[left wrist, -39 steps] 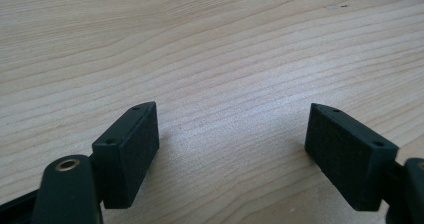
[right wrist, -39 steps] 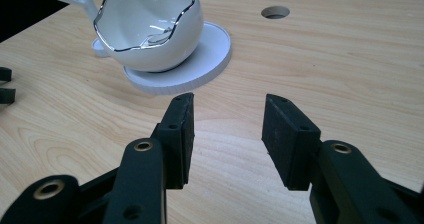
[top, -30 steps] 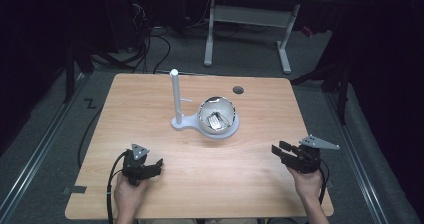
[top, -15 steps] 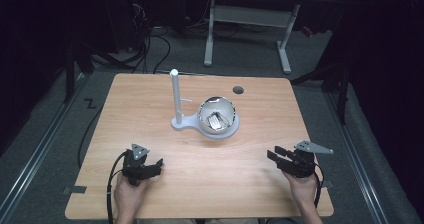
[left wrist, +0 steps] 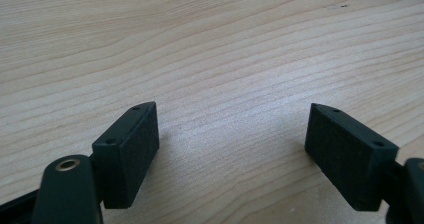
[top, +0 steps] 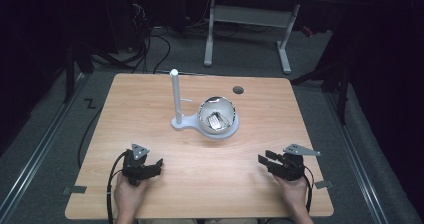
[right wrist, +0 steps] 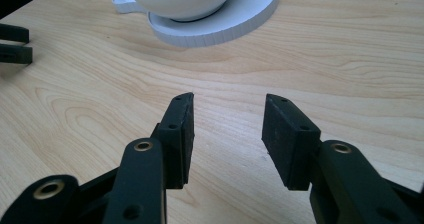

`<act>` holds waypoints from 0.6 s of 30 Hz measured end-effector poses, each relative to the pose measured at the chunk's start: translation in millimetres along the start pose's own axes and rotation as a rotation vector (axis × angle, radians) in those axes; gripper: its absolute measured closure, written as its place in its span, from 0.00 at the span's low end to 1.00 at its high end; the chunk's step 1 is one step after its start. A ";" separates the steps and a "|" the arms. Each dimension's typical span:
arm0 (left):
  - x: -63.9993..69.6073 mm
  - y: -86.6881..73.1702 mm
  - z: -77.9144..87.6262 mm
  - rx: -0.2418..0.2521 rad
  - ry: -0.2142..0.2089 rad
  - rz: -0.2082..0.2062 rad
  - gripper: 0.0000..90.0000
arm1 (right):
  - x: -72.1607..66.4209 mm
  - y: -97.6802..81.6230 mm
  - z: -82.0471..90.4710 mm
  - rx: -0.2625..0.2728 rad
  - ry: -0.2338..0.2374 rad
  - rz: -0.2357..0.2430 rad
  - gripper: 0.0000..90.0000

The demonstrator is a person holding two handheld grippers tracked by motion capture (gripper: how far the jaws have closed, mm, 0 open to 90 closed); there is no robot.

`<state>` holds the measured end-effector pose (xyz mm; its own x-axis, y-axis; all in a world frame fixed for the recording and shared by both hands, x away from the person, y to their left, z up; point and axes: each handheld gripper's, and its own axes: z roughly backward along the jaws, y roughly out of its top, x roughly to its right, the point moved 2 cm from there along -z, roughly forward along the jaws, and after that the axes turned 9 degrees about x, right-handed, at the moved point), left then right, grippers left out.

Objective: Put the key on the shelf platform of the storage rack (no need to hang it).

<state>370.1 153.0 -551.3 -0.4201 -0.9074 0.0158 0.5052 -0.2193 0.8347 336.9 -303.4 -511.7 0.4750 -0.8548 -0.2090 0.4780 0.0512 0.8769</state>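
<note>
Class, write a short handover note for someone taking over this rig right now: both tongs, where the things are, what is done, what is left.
Left tongs: open, holding nothing, low over the wooden table at its near left.
Right tongs: open, holding nothing, at the near right, pointing toward the middle.
Things: the shiny round metal bowl sits on the white stand base at mid-table, with the white upright post to its left. A small pale object lies inside the bowl; I cannot tell what it is.
Done: nothing visibly handled.
Left: probably reach to the bowl; the right tongs face it.
</note>
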 end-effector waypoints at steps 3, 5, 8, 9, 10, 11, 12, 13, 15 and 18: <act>0.0 0.0 0.0 0.000 0.000 0.000 0.24 | -1.4 -2.9 -3.3 -0.009 -0.006 0.009 0.63; 0.0 0.0 0.0 0.000 0.000 0.000 0.24 | -1.8 -5.4 -6.0 -0.015 -0.006 0.011 0.63; 0.0 0.0 0.0 0.000 0.000 0.000 0.24 | -2.4 -8.7 -10.1 -0.020 -0.008 0.021 0.63; 0.0 0.0 0.0 0.000 0.000 0.000 0.24 | -2.9 -9.8 -11.1 -0.024 -0.011 0.023 0.63; 0.0 0.0 0.0 0.000 0.000 0.000 0.24 | -3.3 -10.6 -11.8 -0.029 -0.014 0.024 0.62; 0.0 0.0 0.0 0.000 0.000 0.000 0.24 | -3.5 -11.8 -13.0 -0.029 -0.018 0.029 0.61; 0.0 0.0 0.0 0.000 0.000 0.000 0.24 | -3.5 -13.3 -14.5 -0.031 -0.023 0.038 0.61; 0.0 0.0 0.0 0.000 0.000 0.000 0.24 | -3.6 -14.5 -15.7 -0.037 -0.031 0.042 0.61; 0.0 0.0 0.0 0.000 0.000 0.000 0.24 | -3.8 -16.5 -18.3 -0.048 -0.041 0.054 0.60; 0.0 0.0 0.0 0.000 0.000 0.000 0.24 | -5.1 -20.1 -22.4 -0.065 -0.055 0.073 0.60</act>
<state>370.1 152.9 -551.3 -0.4199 -0.9074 0.0154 0.5051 -0.2196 0.8346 341.4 -288.5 -538.0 0.4694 -0.8748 -0.1202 0.4914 0.1457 0.8587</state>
